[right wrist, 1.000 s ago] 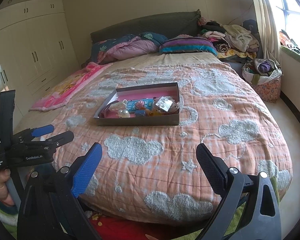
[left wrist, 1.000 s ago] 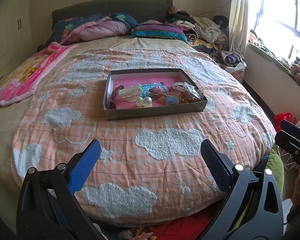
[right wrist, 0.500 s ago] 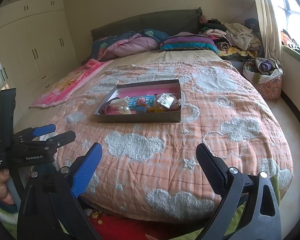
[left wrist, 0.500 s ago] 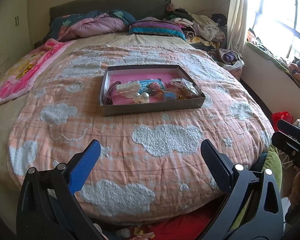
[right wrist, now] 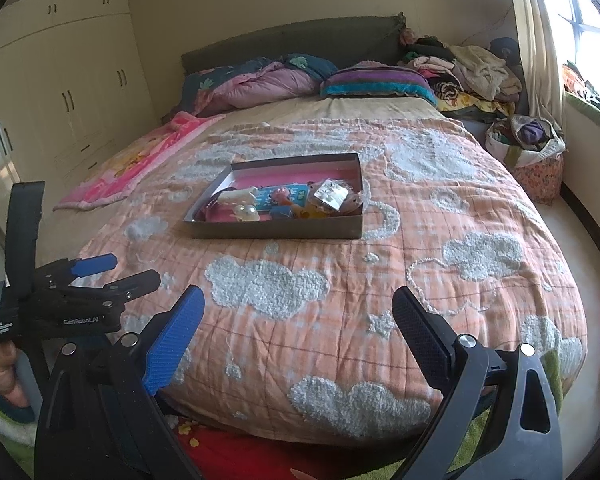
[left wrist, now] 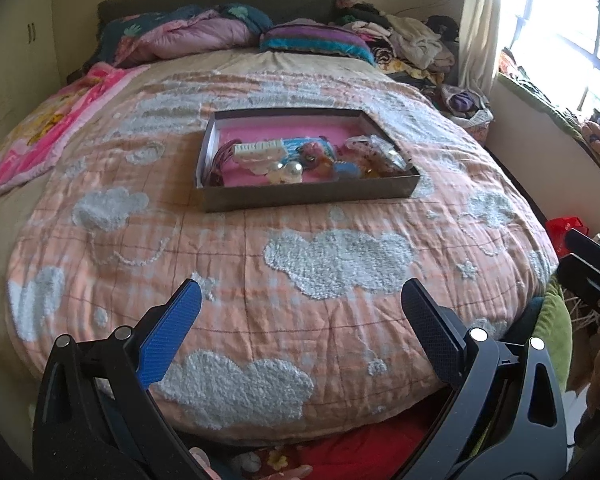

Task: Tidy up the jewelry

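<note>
jewelry tray [left wrist: 306, 196] untouched — fingers [left wrist: 172, 336] spread

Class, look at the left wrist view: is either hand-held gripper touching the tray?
No: the tray sits mid-bed, far beyond both open hand-held grippers.

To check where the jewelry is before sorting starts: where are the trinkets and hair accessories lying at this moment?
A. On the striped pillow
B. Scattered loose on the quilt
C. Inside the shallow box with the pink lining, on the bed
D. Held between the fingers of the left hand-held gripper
C: the trinkets lie together inside the shallow box on the quilt, and both hand-held grippers are open and empty.
</note>
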